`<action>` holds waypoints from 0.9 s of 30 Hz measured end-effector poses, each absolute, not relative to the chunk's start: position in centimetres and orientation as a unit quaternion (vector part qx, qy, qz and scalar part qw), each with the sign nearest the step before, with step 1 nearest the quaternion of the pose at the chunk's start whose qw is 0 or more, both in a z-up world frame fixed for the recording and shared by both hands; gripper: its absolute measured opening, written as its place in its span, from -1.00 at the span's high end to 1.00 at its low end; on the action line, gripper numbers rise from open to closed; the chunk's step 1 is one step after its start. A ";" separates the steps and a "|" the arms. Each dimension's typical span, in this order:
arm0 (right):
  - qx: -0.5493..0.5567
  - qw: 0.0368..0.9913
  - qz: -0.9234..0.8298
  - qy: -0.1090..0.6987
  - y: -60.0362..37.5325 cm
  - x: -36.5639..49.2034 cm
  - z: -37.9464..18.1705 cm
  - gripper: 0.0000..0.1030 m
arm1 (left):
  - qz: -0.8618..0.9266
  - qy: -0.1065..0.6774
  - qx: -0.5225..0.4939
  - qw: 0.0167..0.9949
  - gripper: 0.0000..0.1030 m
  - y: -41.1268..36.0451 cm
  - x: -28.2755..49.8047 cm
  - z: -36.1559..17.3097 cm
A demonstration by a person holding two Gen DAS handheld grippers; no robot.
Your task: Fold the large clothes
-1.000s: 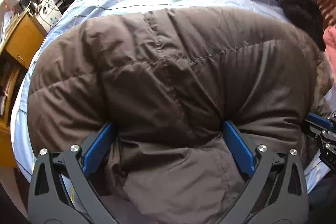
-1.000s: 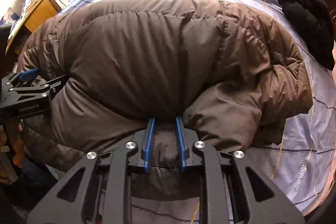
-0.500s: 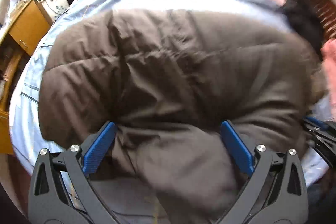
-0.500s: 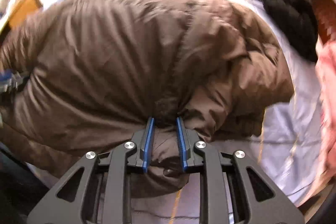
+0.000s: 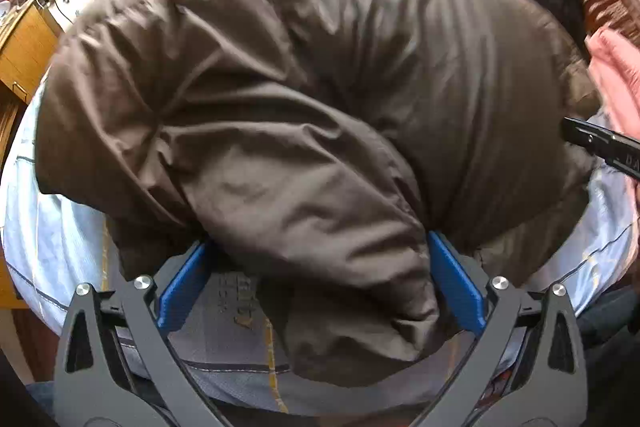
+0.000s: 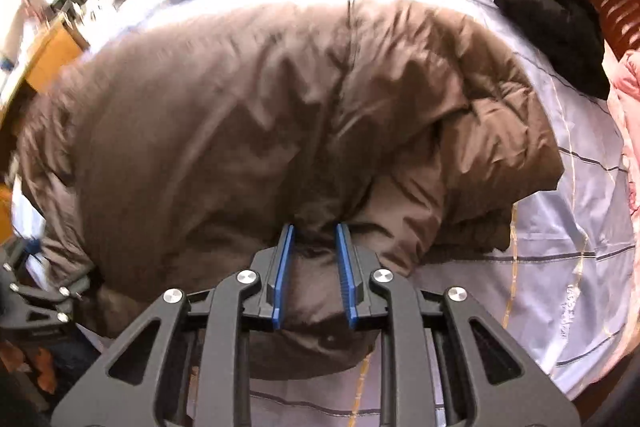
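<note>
Brown down jacket (image 6: 248, 131) lies across the bed (image 6: 580, 187), long axis left-right along the near edge. Right tongs (image 6: 314, 231) are clamped narrow on its near hem. Left tongs (image 5: 316, 251) are spread wide, straddling a sleeve w/o pinching. The fold likely goes toward the far edge.

Little can be read here. The black gripper (image 5: 604, 147) at the right edge of the left wrist view bears pale letters that look like "DA", cut off by the frame. The bed sheet (image 6: 592, 211) carries a short printed word (image 6: 568, 315) in the right wrist view, and another in the left, both too blurred to make out.
</note>
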State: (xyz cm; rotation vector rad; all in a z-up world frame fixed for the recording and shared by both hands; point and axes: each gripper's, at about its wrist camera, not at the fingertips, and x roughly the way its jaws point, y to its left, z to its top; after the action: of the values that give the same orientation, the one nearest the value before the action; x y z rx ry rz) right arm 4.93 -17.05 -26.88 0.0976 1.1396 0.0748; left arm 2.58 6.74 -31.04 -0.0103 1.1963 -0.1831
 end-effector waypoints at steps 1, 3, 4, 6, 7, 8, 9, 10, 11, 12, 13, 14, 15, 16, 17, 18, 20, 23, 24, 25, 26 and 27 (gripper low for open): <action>0.060 0.847 0.034 0.527 -17.6 4.8 -26.1 0.31 | -0.091 0.548 -0.013 0.831 -0.96 7.0 2.3 -30.2; 0.081 0.863 0.023 0.498 -19.0 4.5 -24.3 0.06 | -0.097 0.514 -0.031 0.852 -0.96 7.7 1.9 -28.2; 0.083 0.869 0.017 0.487 -19.5 4.5 -23.4 -0.01 | -0.090 0.498 -0.034 0.862 -0.96 8.3 2.0 -27.1; 0.069 0.879 0.002 0.472 -20.0 4.7 -22.3 -0.01 | -0.063 0.473 -0.031 0.878 -0.96 9.3 3.0 -25.0; 0.062 0.880 0.001 0.471 -19.9 5.0 -22.1 -0.02 | -0.040 0.464 -0.026 0.885 -0.96 10.0 4.0 -23.8; 0.057 0.881 0.007 0.470 -19.6 5.8 -21.7 -0.02 | -0.024 0.462 -0.022 0.886 -0.96 10.6 5.1 -23.1; 0.057 0.881 0.015 0.469 -19.6 6.3 -21.4 -0.02 | -0.003 0.469 -0.013 0.883 -0.96 11.3 6.6 -22.4; 0.052 0.881 0.029 0.469 -19.2 7.8 -21.2 -0.02 | 0.008 0.475 -0.011 0.880 -0.96 12.0 8.2 -22.1; 0.045 0.881 0.037 0.469 -18.9 9.2 -21.2 -0.03 | 0.020 0.483 -0.014 0.875 -0.96 12.9 9.8 -22.3; 0.033 0.882 0.037 0.468 -18.6 10.9 -21.6 -0.07 | 0.027 0.497 -0.021 0.867 -0.96 13.6 11.0 -22.8; 0.022 0.883 0.033 0.468 -18.9 11.9 -22.1 -0.08 | 0.026 0.521 -0.039 0.852 -0.96 14.4 12.8 -24.1; 0.000 0.880 0.021 0.475 -19.1 13.4 -23.3 -0.08 | 0.024 0.551 -0.060 0.832 -0.96 15.1 14.6 -26.1; -0.007 0.876 0.012 0.482 -19.7 14.1 -24.2 -0.09 | 0.030 0.566 -0.069 0.821 -0.96 15.9 15.6 -27.5; -0.004 0.866 0.002 0.501 -20.6 15.0 -26.0 -0.09 | 0.044 0.579 -0.076 0.810 -0.96 16.8 16.3 -29.3; 0.019 0.853 -0.001 0.521 -21.7 15.4 -27.9 -0.11 | 0.047 0.586 -0.075 0.805 -0.96 17.0 16.5 -30.7; 0.044 0.846 -0.004 0.532 -22.5 15.6 -29.0 -0.21 | 0.046 0.590 -0.071 0.803 -0.96 17.1 16.5 -31.4; 0.114 0.835 -0.007 0.538 -23.8 15.2 -30.2 -0.25 | 0.052 0.591 -0.053 0.803 -0.96 16.4 16.4 -32.0; 0.113 0.859 -0.011 0.499 -22.8 14.0 -26.6 -0.25 | 0.063 0.537 -0.056 0.839 -0.95 14.5 14.9 -28.4; 0.099 0.874 -0.011 0.476 -21.8 13.1 -24.3 -0.26 | 0.048 0.513 -0.069 0.854 -0.95 14.3 14.4 -26.7; 0.085 0.884 -0.012 0.459 -20.8 12.3 -22.2 -0.39 | 0.022 0.477 -0.081 0.875 -0.96 13.5 13.4 -24.1; 0.077 0.891 -0.010 0.448 -19.8 11.6 -20.4 -0.51 | 0.003 0.453 -0.080 0.888 -0.96 12.8 12.7 -22.5; 0.077 0.893 -0.004 0.444 -18.8 11.0 -18.8 -0.70 | -0.018 0.421 -0.066 0.904 -0.96 11.2 11.4 -19.6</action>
State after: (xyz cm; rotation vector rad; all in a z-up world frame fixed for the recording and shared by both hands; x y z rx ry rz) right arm 11.03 -18.83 -18.83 0.1597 0.9213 -0.0093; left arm 11.42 11.24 -19.62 -0.1368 0.8701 -0.0362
